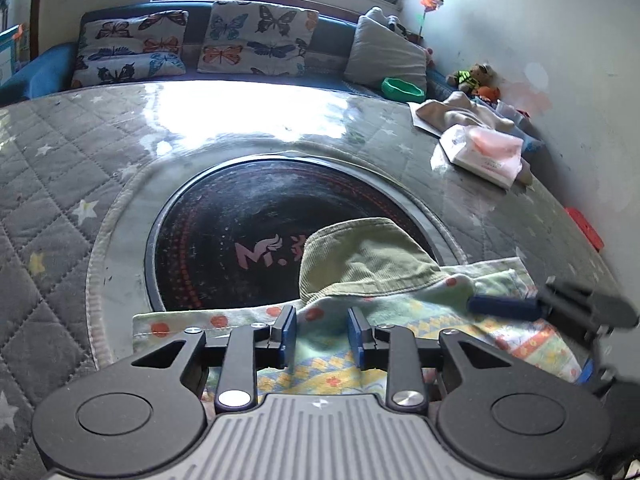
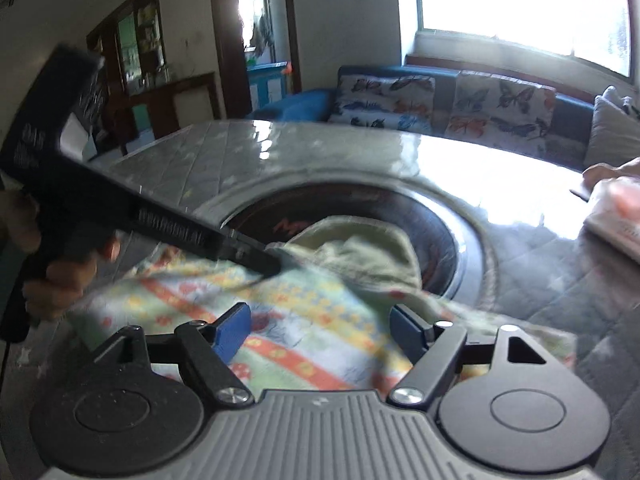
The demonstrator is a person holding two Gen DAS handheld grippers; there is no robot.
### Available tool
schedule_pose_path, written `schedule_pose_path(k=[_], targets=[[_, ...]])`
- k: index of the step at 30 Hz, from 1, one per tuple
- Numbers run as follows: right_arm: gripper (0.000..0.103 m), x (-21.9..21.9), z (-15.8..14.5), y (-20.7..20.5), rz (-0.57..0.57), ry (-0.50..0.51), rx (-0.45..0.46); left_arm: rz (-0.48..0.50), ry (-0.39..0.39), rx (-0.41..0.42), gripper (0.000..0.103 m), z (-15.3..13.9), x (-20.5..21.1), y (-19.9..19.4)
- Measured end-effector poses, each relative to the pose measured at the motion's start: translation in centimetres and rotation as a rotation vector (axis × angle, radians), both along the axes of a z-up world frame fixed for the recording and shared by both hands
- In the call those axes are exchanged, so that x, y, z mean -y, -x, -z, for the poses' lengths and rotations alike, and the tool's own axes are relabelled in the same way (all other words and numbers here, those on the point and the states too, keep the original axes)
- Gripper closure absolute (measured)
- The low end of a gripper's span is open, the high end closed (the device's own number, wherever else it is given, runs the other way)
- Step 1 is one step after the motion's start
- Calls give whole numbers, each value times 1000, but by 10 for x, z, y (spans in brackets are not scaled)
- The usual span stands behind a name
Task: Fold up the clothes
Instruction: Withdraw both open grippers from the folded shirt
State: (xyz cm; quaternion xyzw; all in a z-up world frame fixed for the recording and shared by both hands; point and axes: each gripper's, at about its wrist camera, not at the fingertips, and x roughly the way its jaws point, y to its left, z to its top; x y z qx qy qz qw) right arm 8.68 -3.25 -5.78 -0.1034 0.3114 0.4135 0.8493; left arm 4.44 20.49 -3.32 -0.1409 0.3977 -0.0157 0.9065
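Note:
A child's garment (image 1: 400,320) lies on the table's near edge. It has a colourful patterned lining and an olive corduroy part (image 1: 360,256) draped over the black round plate (image 1: 224,240). My left gripper (image 1: 322,336) hovers just over the patterned cloth with its blue pads a hand's width apart, open, nothing between them. My right gripper (image 2: 320,332) is wide open above the same cloth (image 2: 280,320). In the left wrist view the right gripper's blue fingers (image 1: 504,306) reach onto the cloth from the right. In the right wrist view the left gripper's body (image 2: 120,200) crosses from the left.
The table has a grey quilted star cover (image 1: 52,184) under clear plastic. A tissue pack (image 1: 484,152) and folded cloths (image 1: 460,114) lie at the far right by the wall. A green bowl (image 1: 402,89) and a sofa with butterfly cushions (image 1: 256,38) stand behind.

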Motion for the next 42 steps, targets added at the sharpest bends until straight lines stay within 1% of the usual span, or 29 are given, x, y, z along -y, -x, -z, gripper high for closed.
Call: schedule_pose_path(k=[1,3,4,6,8,11,16,23,25,27,29,32,34,35,38,42], targets=[[20,-1,2,1,3,1,-1,0,5,3,72,-1,0,1],[10,0,4,3,12,3,0,5,1,12,71,-3,1,5],[8,0,5,2,16,5,-3,7,3,18,70,-5,2,8],[0,1,8,1,24,9,-10,14,8,39,68,-9,4,17],[0,2,11,-3,27,5,-35,24,10,64,65,-15,7,28],[0,2,11,-3,25,0,-37,35,5,100,60,-23,12,46],[0,2,12,-6,21,-10,-62,51,20,152,57,-33,18,80],[0,3,10,-9,-3,-4,-88,23,30,167,56,-30,22,115],[0,4,5,-7,14,-20,-91,20,22,158,56,-26,23,119],[0,8,-2,-3,42,-38,-59,19,8,147,57,-22,26,121],[0,8,-7,2,46,-29,-10,16,1,136,56,-17,27,122],[0,8,-8,16,47,16,69,11,-2,121,56,-7,26,128],[0,5,-4,26,38,81,130,7,-23,111,56,-3,27,129],[0,7,-2,30,40,94,154,5,-19,108,56,-2,27,129],[0,7,-5,43,48,100,227,-3,-21,106,56,-5,28,130],[0,4,-9,60,34,117,309,-8,-18,142,56,-16,32,129]])
